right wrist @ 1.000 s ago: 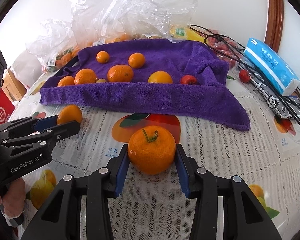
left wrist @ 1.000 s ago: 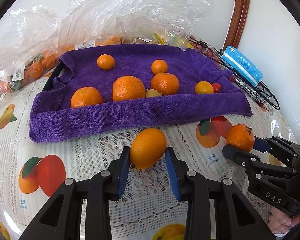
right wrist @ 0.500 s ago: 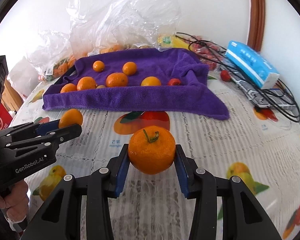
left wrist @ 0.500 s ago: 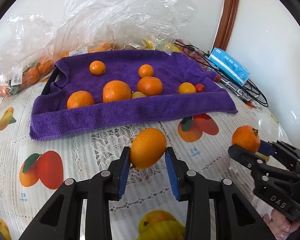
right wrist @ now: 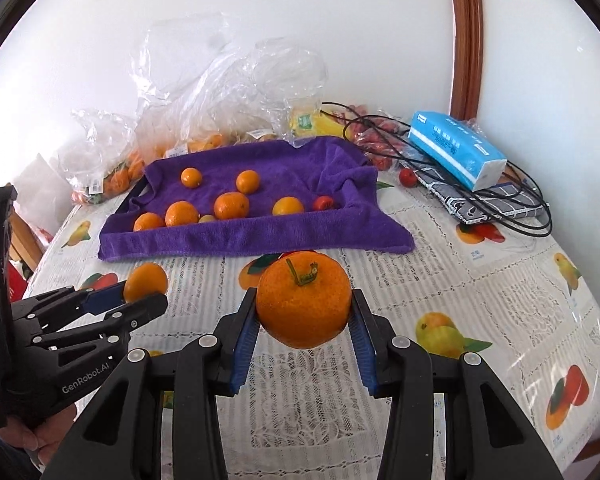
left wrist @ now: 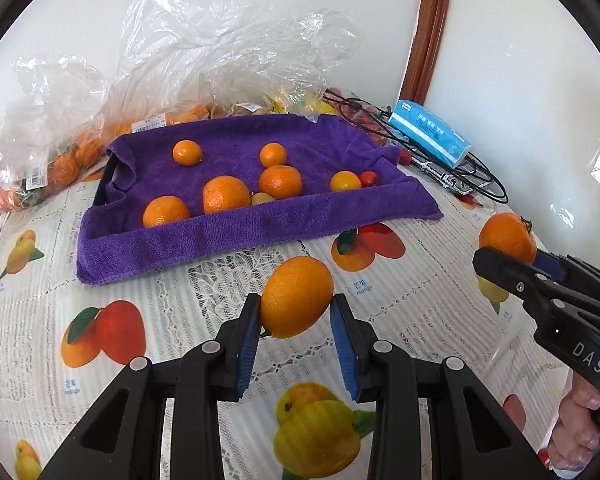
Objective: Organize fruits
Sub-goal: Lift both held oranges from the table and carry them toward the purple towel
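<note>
My left gripper [left wrist: 296,312] is shut on a smooth oval orange [left wrist: 296,297], held above the fruit-print tablecloth. In the right wrist view the same gripper [right wrist: 140,296] and its orange [right wrist: 146,282] show at the left. My right gripper [right wrist: 303,320] is shut on a round mandarin with a green stem [right wrist: 303,305]; from the left wrist view that mandarin [left wrist: 507,238] sits at the right edge. Both held fruits hang in front of a tray draped with a purple towel [left wrist: 204,236], which carries several oranges [left wrist: 226,194] and a small red fruit [left wrist: 367,178].
Clear plastic bags of oranges [left wrist: 60,160] lie behind and left of the towel. A blue tissue pack [right wrist: 455,148], black cables [right wrist: 499,208] and a loose red fruit [right wrist: 407,176] crowd the back right. A white wall and a wooden frame [left wrist: 427,32] stand behind.
Both grippers have risen and drawn back from the towel with their fruit still held, so the tray looks smaller and farther. More tablecloth shows below them.
</note>
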A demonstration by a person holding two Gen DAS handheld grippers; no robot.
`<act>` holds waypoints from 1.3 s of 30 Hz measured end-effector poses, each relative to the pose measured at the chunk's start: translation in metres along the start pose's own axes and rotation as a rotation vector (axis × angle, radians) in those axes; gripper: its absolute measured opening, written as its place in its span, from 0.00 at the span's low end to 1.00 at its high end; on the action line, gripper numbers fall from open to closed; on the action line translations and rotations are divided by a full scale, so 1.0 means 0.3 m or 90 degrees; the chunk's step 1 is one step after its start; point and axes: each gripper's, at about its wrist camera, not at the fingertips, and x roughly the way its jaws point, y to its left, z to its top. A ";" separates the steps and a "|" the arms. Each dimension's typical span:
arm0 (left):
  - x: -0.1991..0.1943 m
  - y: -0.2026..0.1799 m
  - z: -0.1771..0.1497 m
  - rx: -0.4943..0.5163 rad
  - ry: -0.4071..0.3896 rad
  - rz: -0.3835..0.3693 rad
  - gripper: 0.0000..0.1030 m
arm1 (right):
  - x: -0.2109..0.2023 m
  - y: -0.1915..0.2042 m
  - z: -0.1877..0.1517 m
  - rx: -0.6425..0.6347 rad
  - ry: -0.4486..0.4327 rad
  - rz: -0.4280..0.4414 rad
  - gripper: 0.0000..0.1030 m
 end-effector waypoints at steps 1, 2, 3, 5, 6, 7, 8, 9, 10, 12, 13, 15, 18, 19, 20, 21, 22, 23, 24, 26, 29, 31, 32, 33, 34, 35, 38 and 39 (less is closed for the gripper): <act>-0.007 0.005 0.001 -0.004 0.001 0.000 0.32 | -0.005 0.004 -0.001 0.002 0.002 0.001 0.42; -0.014 0.010 0.002 -0.008 0.001 0.001 0.32 | -0.013 0.006 -0.002 0.004 0.000 0.004 0.42; -0.022 0.015 0.002 -0.012 -0.001 0.002 0.32 | -0.025 0.010 -0.003 0.004 -0.005 0.006 0.42; -0.034 0.020 0.003 -0.015 -0.007 0.006 0.32 | -0.045 0.017 -0.007 -0.001 -0.013 0.005 0.42; -0.043 0.020 0.003 -0.016 -0.012 0.013 0.32 | -0.055 0.020 -0.008 -0.005 -0.017 0.008 0.42; -0.050 0.020 0.004 -0.020 -0.016 0.016 0.32 | -0.068 0.023 -0.008 -0.012 -0.021 0.015 0.42; -0.063 0.020 0.004 -0.026 -0.022 0.018 0.32 | -0.077 0.024 -0.006 -0.017 -0.023 0.017 0.42; -0.072 0.020 0.003 -0.032 -0.025 0.021 0.32 | -0.085 0.025 -0.002 -0.022 -0.024 0.019 0.42; -0.082 0.020 0.000 -0.037 -0.030 0.023 0.32 | -0.091 0.025 0.001 -0.024 -0.026 0.023 0.42; -0.098 0.017 -0.011 -0.044 -0.032 0.035 0.32 | -0.102 0.027 0.008 -0.027 -0.027 0.034 0.42; -0.104 0.018 -0.015 -0.049 -0.031 0.040 0.32 | -0.110 0.027 0.010 -0.028 -0.029 0.038 0.42; -0.125 0.018 -0.028 -0.060 -0.031 0.043 0.32 | -0.129 0.028 0.010 -0.033 -0.040 0.049 0.42; -0.156 0.012 -0.043 -0.064 -0.038 0.063 0.32 | -0.152 0.027 0.009 -0.035 -0.048 0.061 0.42; -0.167 0.010 -0.049 -0.066 -0.041 0.066 0.32 | -0.161 0.027 0.009 -0.034 -0.050 0.070 0.42; -0.175 0.007 -0.053 -0.069 -0.042 0.068 0.32 | -0.170 0.027 0.010 -0.035 -0.052 0.077 0.42; -0.182 0.007 -0.057 -0.073 -0.043 0.069 0.32 | -0.185 0.028 0.012 -0.038 -0.055 0.077 0.42; -0.193 0.004 -0.059 -0.076 -0.045 0.072 0.32 | -0.196 0.030 0.014 -0.042 -0.057 0.074 0.42; -0.205 0.002 -0.060 -0.079 -0.050 0.074 0.32 | -0.210 0.031 0.017 -0.046 -0.061 0.074 0.42; -0.219 -0.001 -0.060 -0.082 -0.055 0.074 0.32 | -0.226 0.032 0.020 -0.051 -0.067 0.077 0.42; -0.239 -0.006 -0.055 -0.087 -0.061 0.072 0.32 | -0.256 0.034 0.026 -0.060 -0.077 0.079 0.42; -0.273 -0.017 -0.041 -0.093 -0.072 0.067 0.32 | -0.285 0.036 0.035 -0.067 -0.086 0.081 0.42; -0.293 -0.023 -0.031 -0.091 -0.080 0.075 0.32 | -0.294 0.036 0.041 -0.066 -0.088 0.090 0.42; -0.305 -0.023 -0.023 -0.092 -0.087 0.080 0.32 | -0.297 0.037 0.046 -0.068 -0.088 0.095 0.42; -0.311 -0.022 -0.017 -0.094 -0.090 0.082 0.32 | -0.298 0.039 0.048 -0.069 -0.090 0.098 0.42; -0.317 -0.020 -0.011 -0.096 -0.093 0.084 0.32 | -0.297 0.041 0.053 -0.072 -0.091 0.101 0.42; -0.319 -0.017 -0.005 -0.099 -0.094 0.085 0.32 | -0.295 0.046 0.059 -0.076 -0.091 0.102 0.42; -0.324 -0.001 0.013 -0.110 -0.096 0.088 0.32 | -0.283 0.053 0.081 -0.078 -0.094 0.107 0.42; -0.326 0.009 0.022 -0.114 -0.099 0.092 0.32 | -0.278 0.054 0.089 -0.078 -0.095 0.111 0.42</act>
